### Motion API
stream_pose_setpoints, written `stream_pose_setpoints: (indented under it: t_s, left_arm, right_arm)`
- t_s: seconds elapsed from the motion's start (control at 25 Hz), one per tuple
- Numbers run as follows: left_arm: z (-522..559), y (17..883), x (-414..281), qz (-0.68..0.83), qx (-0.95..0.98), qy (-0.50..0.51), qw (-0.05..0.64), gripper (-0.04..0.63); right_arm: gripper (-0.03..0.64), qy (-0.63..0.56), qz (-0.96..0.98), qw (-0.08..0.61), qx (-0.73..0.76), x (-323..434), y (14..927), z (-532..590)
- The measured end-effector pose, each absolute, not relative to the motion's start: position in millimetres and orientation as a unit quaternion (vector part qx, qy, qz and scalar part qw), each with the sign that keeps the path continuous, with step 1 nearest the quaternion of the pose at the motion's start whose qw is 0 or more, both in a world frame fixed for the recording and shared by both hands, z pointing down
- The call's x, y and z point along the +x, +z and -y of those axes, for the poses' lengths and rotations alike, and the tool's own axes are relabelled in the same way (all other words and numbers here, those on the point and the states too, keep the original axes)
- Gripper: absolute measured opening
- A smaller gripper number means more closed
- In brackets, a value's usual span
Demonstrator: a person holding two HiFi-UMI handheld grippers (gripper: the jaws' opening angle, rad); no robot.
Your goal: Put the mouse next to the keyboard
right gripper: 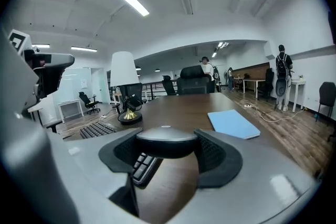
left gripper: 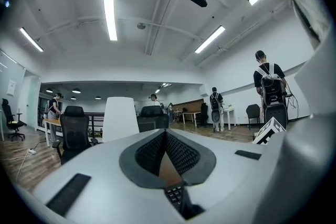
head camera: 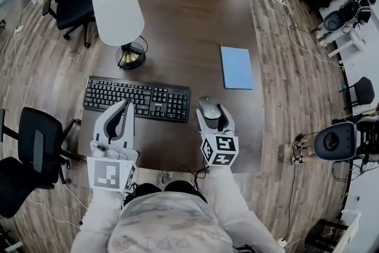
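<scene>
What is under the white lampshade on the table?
A gold lamp base with a dark ring stands on the brown table. The shade hides its inside and the upper stem.

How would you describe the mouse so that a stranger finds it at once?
Start at the dark wooden table and find the black keyboard near its front edge. Just right of the keyboard sits the mouse, small, grey and rounded, held between the jaws of the right tool.

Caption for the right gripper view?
Right gripper clamps the mouse beside the keyboard; lamp and blue folder beyond.
</scene>
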State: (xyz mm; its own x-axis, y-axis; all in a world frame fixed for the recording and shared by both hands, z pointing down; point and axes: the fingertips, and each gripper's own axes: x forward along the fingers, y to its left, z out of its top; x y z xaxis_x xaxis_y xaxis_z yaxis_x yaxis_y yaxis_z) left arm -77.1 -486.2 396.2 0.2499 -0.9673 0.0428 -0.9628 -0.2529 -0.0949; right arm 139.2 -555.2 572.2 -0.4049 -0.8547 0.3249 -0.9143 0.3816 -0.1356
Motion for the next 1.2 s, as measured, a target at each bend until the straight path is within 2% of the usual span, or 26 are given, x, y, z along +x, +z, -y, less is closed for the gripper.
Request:
stream_pose_setpoints:
  t_s: [0.64,1.2]
  left_arm:
    - [495.1,413.6,-100.8,-0.650,-0.756,-0.075,0.018,0.006]
    - [486.5,414.8,-100.5,-0.662,-0.745,-0.082,0.017,0.006]
  right_arm:
    - [0.314,0.191,0.808,0.181,0.526,132.7,652.1,599.5]
    - [0.318,0.232,0.784,0.257,0.516,135.6,693.4,581.1]
